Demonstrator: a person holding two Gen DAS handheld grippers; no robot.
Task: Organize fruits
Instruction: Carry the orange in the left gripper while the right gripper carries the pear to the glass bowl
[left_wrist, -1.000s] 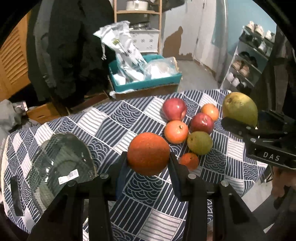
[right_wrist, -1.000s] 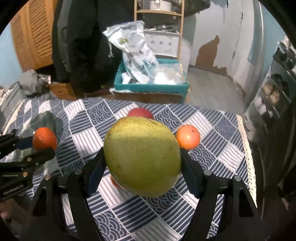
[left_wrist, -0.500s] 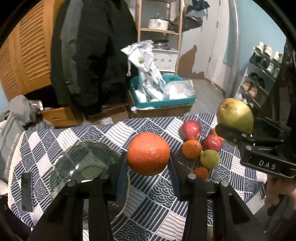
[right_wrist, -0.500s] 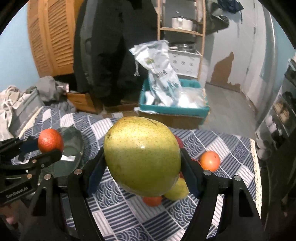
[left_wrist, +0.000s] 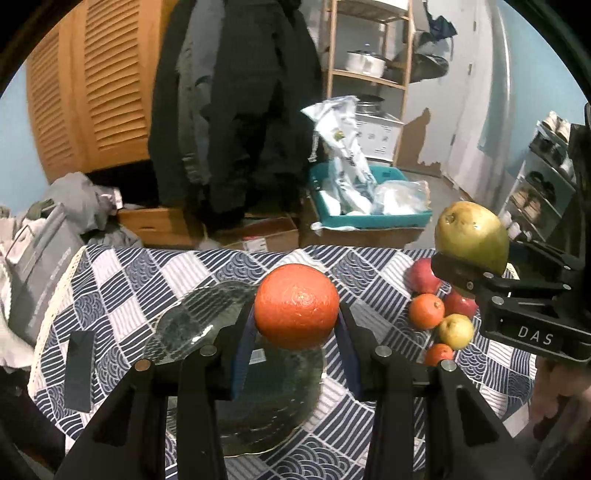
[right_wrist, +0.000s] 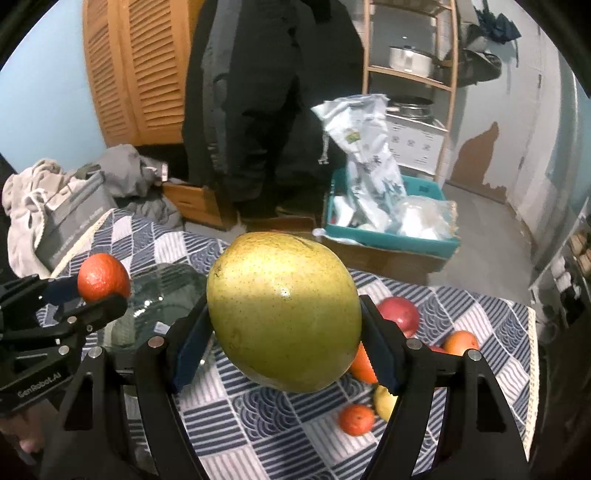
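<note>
Two fruits are up in the air, each one pinched by black tongs. The left tongs (left_wrist: 295, 325) are clamped on a round bumpy orange (left_wrist: 296, 305), just above a clear ribbed glass plate (left_wrist: 195, 321) that has a small white sticker on it. The right tongs (right_wrist: 284, 332) are clamped on a big smooth green-yellow mango (right_wrist: 283, 316) with tiny dots on its skin. The mango is egg-shaped; in the right view its long side runs across, tipped down a bit to the right.

Under them is a desk with a blue and white wavy-pattern cloth (left_wrist: 122, 288). A little pile of fruit (left_wrist: 439, 314) sits on the cloth to the right of the plate: red apples, small oranges and a small yellow-green one, all touching.

White letters on the right tongs read "DAS". The left tongs say "GenRobot.AI".
</note>
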